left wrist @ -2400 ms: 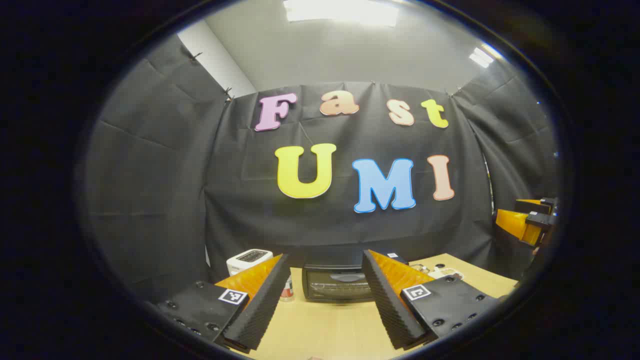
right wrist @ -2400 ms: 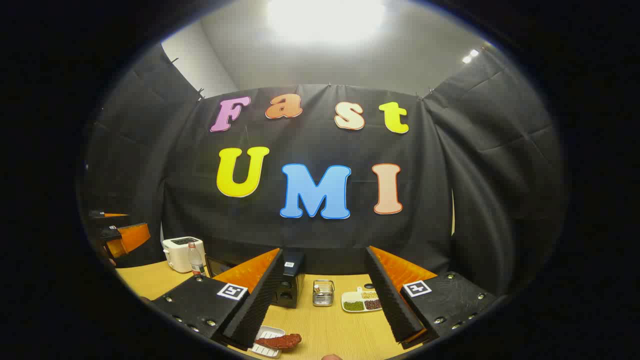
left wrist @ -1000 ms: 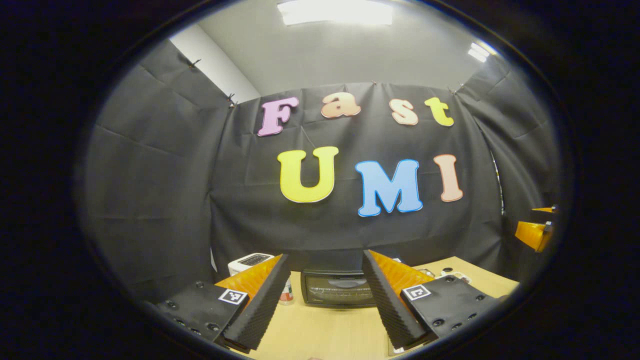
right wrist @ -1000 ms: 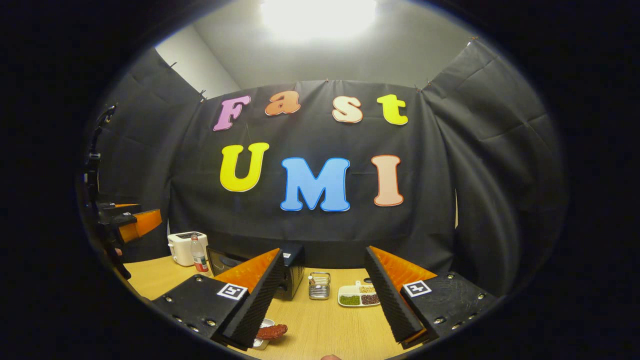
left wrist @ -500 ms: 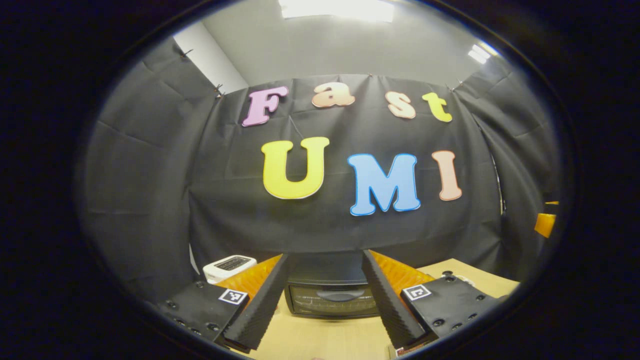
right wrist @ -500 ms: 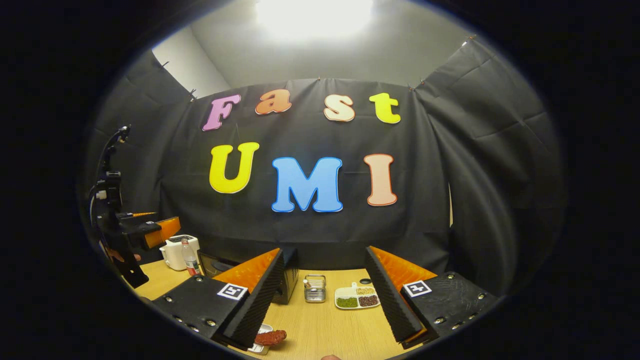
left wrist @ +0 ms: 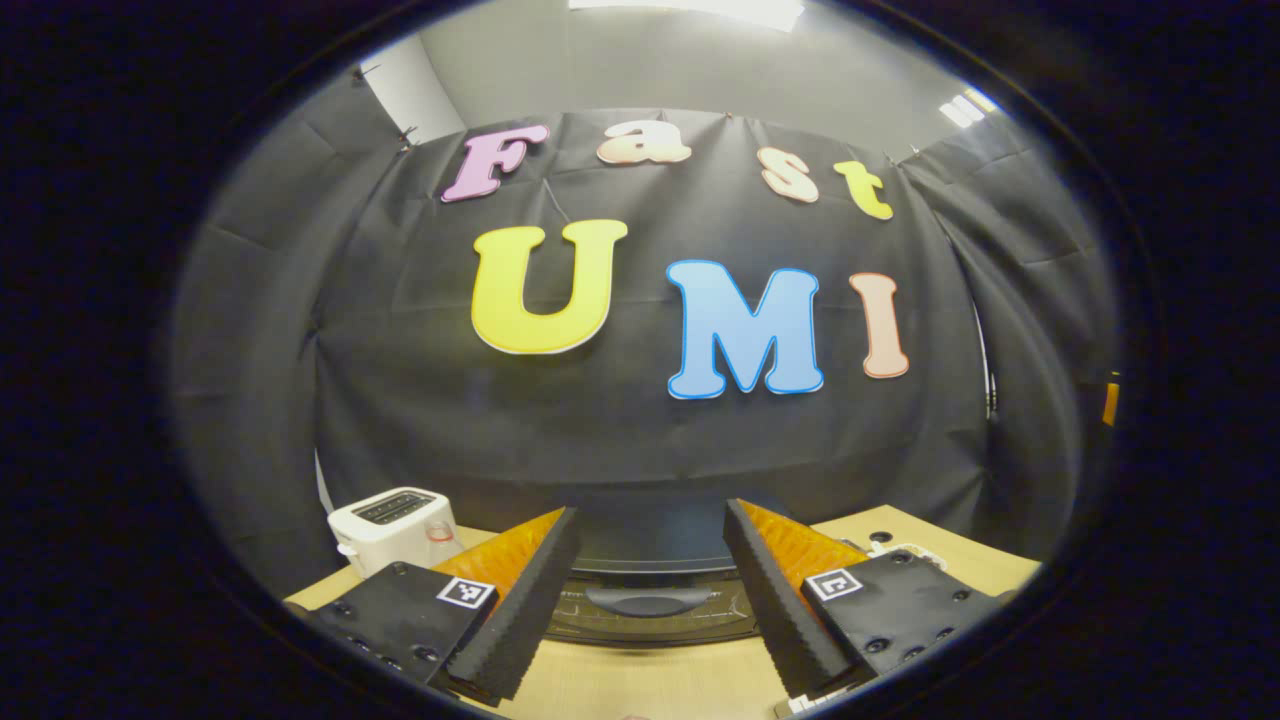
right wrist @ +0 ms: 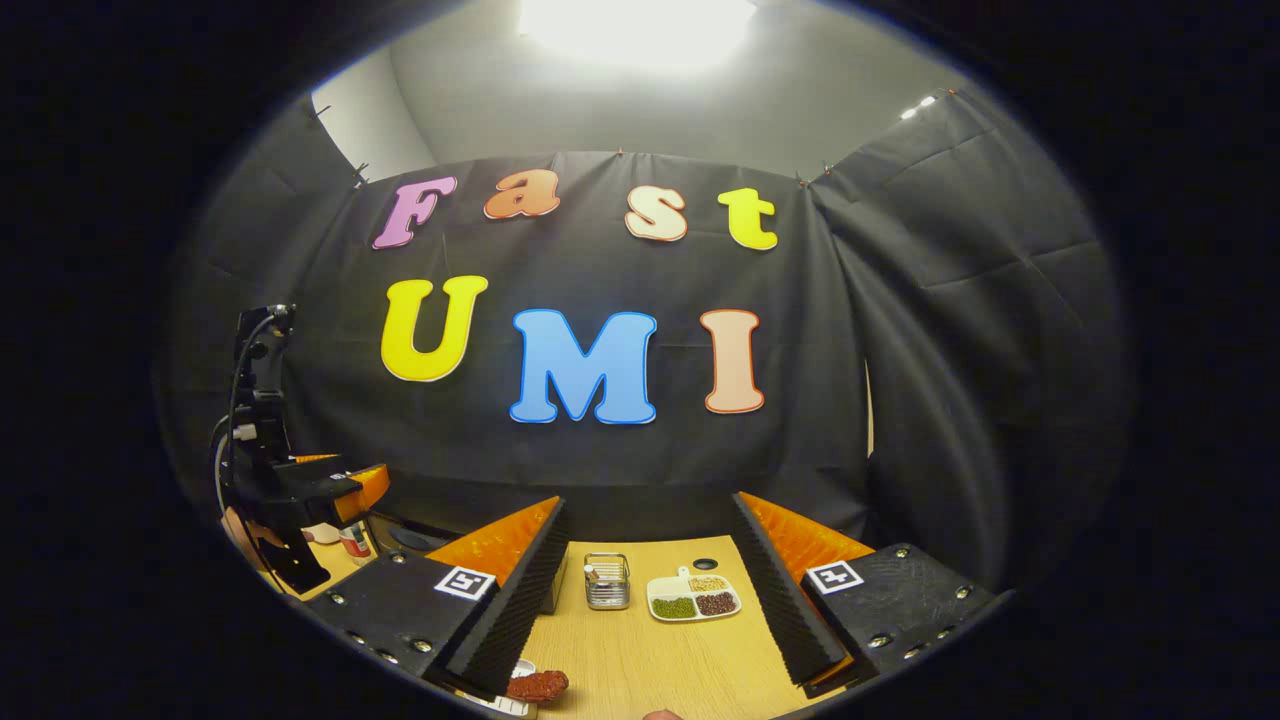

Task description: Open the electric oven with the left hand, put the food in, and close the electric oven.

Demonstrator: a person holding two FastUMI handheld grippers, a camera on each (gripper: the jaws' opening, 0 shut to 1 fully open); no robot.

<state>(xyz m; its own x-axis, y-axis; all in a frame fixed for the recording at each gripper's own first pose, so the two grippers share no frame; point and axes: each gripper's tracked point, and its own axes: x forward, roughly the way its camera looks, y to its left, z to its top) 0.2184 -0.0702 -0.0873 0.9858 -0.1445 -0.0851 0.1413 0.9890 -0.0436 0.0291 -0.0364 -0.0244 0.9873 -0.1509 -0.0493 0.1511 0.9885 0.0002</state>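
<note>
- While the oven door is not yet open, the step in hand is the first one: the left tongs (left wrist: 648, 590) hang close in front of the electric oven (left wrist: 650, 585), spread wide and holding nothing, with the door handle (left wrist: 648, 600) framed between the two fingers
- Whether either finger touches the handle or the door cannot be told; from the left gripper view they look just short of it
- Seen from the right gripper view, the left tongs sit at the far left over the oven's corner, with part of a hand (right wrist: 245, 530) beneath them
- As for the right tongs (right wrist: 650, 600), they too stand wide and empty, held back over the worktop (right wrist: 640, 650)
- Near the bottom edge of the right gripper view lies the food (right wrist: 537, 686), a reddish-brown piece resting on a small white tray (right wrist: 500, 700) just beside the right tongs' left finger (right wrist: 505, 620)
- Well behind it stand a wire basket (right wrist: 604, 583) and a divided dish (right wrist: 692, 598); a white toaster (left wrist: 388, 522) sits to the left of the oven
- Next, by this reading, the left tongs should ease forward, close across the handle and swing the door down, which looks hinged at the bottom, though that is a guess
- Until the door is open, the right tongs have only to come down on the food and take it by its middle
</note>
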